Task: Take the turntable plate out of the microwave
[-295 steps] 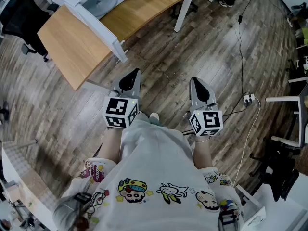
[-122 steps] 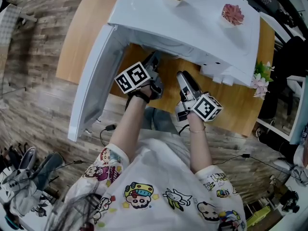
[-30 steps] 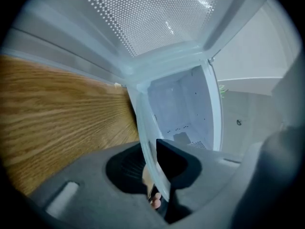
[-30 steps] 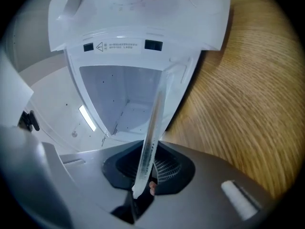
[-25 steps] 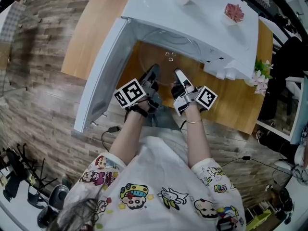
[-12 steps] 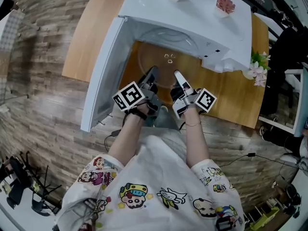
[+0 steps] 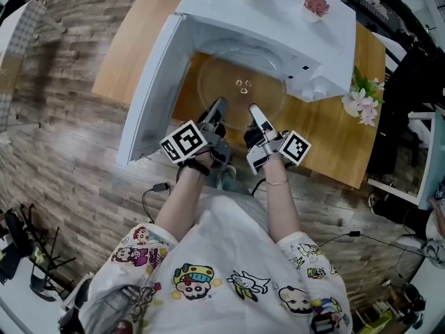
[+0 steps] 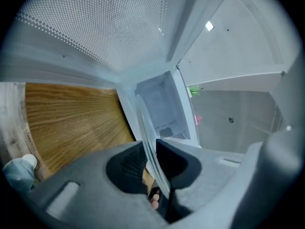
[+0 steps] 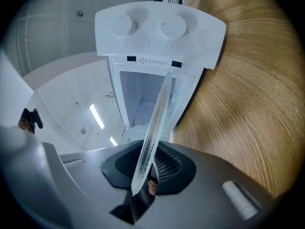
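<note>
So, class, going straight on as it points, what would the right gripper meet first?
Probably the open microwave: the right gripper, shut on the turntable plate, faces its cavity; depth unclear.

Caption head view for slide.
Left gripper and right gripper hold the clear round glass turntable plate at the open white microwave.

- Floor (image 7: 62, 152): grey-brown wood planks, evenly lit, no hard shadows.
- Wooden table (image 7: 337, 141): light oak top, grain plainly visible.
- Black cable (image 7: 158, 186): lies on the planks just beside the table's near edge.
- Dark chair frame (image 7: 12, 249): lower left, well apart from the table.
</note>
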Available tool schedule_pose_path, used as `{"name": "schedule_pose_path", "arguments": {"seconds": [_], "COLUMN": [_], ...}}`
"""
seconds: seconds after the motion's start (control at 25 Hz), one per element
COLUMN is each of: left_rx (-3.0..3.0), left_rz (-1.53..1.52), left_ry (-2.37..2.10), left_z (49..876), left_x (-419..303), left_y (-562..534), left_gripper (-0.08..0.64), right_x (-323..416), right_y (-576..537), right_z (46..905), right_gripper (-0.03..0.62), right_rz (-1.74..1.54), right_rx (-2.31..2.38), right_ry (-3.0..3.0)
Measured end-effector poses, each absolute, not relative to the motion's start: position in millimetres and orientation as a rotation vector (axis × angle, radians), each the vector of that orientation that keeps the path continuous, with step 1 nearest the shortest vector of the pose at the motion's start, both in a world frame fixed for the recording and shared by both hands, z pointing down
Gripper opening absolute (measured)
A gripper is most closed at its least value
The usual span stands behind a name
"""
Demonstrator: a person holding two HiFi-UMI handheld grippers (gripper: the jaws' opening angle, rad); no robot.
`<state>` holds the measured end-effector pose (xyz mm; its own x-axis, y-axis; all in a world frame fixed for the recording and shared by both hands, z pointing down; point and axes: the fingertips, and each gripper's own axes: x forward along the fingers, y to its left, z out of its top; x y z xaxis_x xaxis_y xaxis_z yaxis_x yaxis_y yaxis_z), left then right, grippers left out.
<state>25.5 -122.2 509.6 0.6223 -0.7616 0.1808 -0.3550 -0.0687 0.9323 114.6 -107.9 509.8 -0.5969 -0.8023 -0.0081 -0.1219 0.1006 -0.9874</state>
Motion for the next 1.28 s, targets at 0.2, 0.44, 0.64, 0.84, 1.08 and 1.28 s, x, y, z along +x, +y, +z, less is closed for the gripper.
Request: {"name": "schedule_pose_path", "arguments": {"seconds": [0.2, 0.44, 0.64, 0.84, 1.08, 1.28], "left_rx": [1.669, 1.673, 1.693, 1.714, 1.731, 1.736], "left_rz": [-0.452, -0.482, -0.503, -0.514, -0.515, -0.517], "left_ry": [-0.952, -0.969, -0.963, -0.94, -0.906, -0.87], "left_z": [500.3, 489.2, 474.4, 458.3, 439.9, 429.6], "left_x": [26.0, 25.7, 27.5, 31.7, 36.2, 38.5], "left_y": [-100.7, -70.5, -40.9, -10.1, 28.3, 54.1], "left_gripper": [0.052, 0.052, 0.052, 0.052, 0.052, 0.052], "right_x": [115.0, 114.8, 116.4, 119.7, 122.8, 124.6], "right_y": [-88.9, -61.3, -32.5, -1.3, 37.1, 62.7], "right_z": [501.1, 489.5, 475.2, 457.8, 438.0, 425.9], "right_gripper": [0.061, 0.061, 0.063, 0.061, 0.063, 0.063], "right_rz": [-1.55, -1.546, -1.528, -1.501, -1.486, -1.468], "right_rx": [-0.874, -0.844, -0.828, -0.816, -0.81, -0.823], "right_ry": [1.836, 1.87, 1.894, 1.912, 1.932, 1.965]}}
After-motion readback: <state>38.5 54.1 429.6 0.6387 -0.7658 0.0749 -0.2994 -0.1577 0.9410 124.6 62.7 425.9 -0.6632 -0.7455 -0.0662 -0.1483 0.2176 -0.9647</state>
